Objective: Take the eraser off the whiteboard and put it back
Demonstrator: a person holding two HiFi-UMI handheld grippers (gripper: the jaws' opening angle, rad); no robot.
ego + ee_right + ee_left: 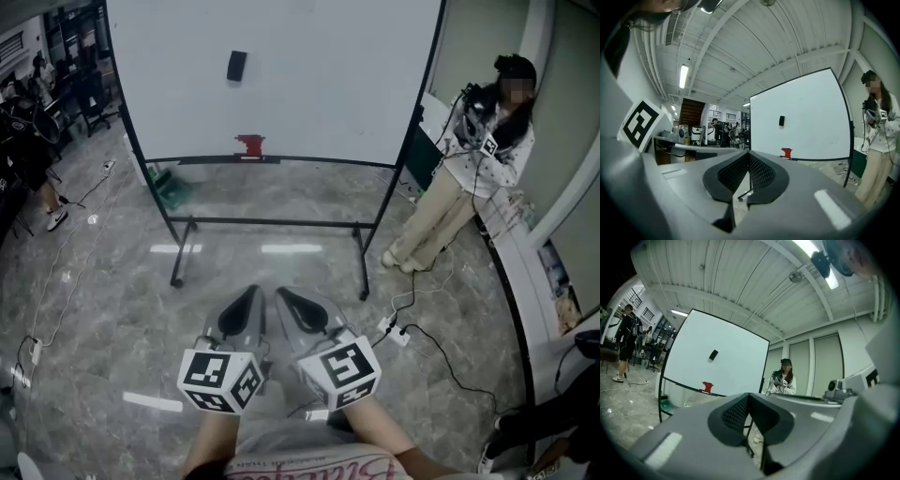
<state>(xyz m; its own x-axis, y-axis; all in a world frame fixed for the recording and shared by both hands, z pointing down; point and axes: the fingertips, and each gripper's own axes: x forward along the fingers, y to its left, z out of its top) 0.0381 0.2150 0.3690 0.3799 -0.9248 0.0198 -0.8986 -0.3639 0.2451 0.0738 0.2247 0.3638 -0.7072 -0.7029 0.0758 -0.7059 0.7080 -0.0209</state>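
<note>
A small black eraser (236, 66) sticks high on the white whiteboard (309, 103); it also shows as the eraser (713, 354) in the left gripper view and the eraser (781, 121) in the right gripper view. A red object (249, 144) rests on the board's lower tray. My left gripper (251, 294) and right gripper (283, 296) hang side by side low in the head view, well short of the board. Both point level at it, shut and holding nothing. The left gripper (748, 395) and right gripper (749, 153) show their tips touching.
The board stands on a wheeled black frame (272, 223). A person (469, 178) stands to its right by a counter. A power strip with cables (396, 332) lies on the marble floor right of my grippers. A green object (171, 189) sits by the left leg.
</note>
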